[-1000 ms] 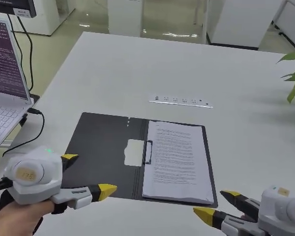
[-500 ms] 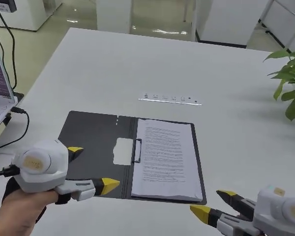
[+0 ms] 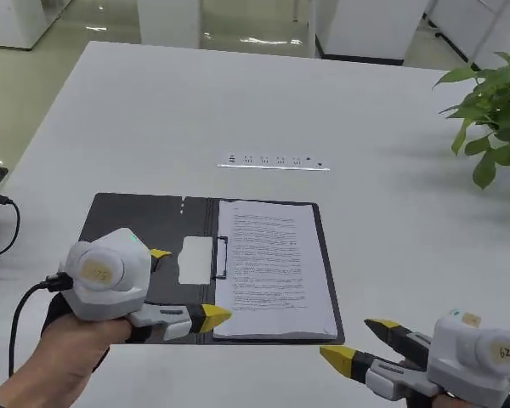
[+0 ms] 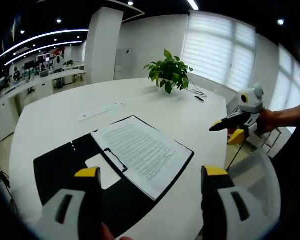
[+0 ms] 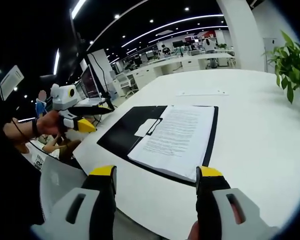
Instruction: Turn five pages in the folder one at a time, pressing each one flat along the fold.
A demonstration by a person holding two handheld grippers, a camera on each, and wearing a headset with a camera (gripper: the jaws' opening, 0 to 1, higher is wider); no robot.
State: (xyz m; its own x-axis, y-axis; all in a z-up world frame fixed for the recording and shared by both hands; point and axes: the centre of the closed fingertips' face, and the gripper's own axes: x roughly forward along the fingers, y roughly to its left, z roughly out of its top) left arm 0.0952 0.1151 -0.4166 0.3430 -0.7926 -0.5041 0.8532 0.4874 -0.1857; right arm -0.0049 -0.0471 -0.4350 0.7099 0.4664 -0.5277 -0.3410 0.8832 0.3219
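A black folder [image 3: 136,225] lies open on the white table, with a clip [image 3: 223,257] and a stack of printed pages [image 3: 272,263] on its right half. My left gripper [image 3: 189,285] is open over the folder's left cover, and its lower yellow tip is near the pages' near left corner. My right gripper [image 3: 355,340] is open and empty, just off the folder's near right corner. The left gripper view has the open left gripper [image 4: 151,172], the pages [image 4: 140,150] and the right gripper [image 4: 225,132]. The right gripper view has the open right gripper [image 5: 156,172], the pages [image 5: 180,135] and the left gripper [image 5: 97,117].
A white label [image 3: 195,259] sits on the folder's left cover. A flush power strip [image 3: 274,161] lies beyond the folder. A potted plant [image 3: 489,110] stands at the far right. A black cable [image 3: 4,221] runs at the left edge, and another trails from the left gripper.
The head camera has swung right, taking the laptop out of the picture. My left gripper has moved right over the cover, closer to the pages' near left corner. The right gripper holds its place.
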